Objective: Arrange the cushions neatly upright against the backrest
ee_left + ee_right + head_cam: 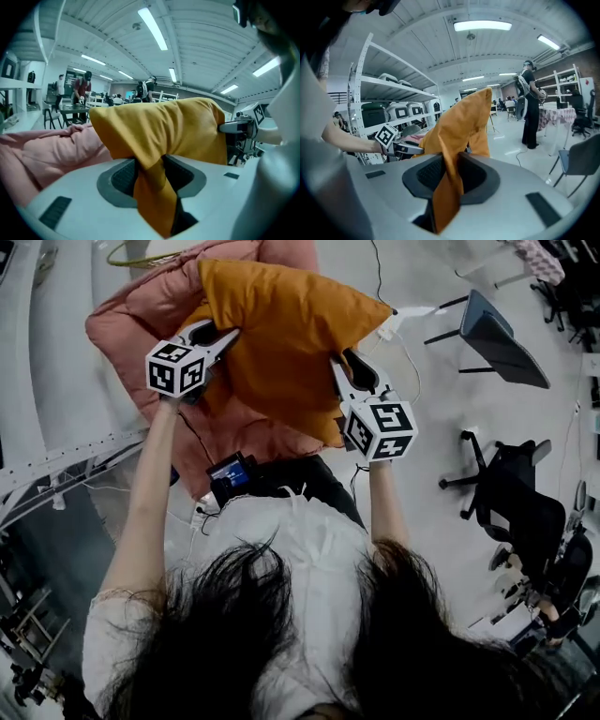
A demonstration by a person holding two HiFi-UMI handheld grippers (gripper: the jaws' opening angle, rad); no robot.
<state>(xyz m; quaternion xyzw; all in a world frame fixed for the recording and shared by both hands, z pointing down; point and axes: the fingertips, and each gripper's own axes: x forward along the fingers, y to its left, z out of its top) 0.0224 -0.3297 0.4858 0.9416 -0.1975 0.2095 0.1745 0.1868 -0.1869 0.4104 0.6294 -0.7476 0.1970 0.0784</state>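
Observation:
An orange cushion (281, 334) hangs in the air between my two grippers, above a pink cushion (131, 324). My left gripper (225, 338) is shut on the orange cushion's left edge; in the left gripper view the fabric (164, 131) is pinched between the jaws (150, 176), with the pink cushion (51, 150) lying behind to the left. My right gripper (339, 367) is shut on the cushion's right edge; in the right gripper view a fold of orange cloth (464, 126) runs down between the jaws (449, 176). The backrest is hidden.
A grey chair (497, 334) and black office chairs (520, 502) stand on the floor at the right. A small device with a blue screen (232, 474) sits near my body. White shelving (389, 103) and a standing person (528, 103) are farther off.

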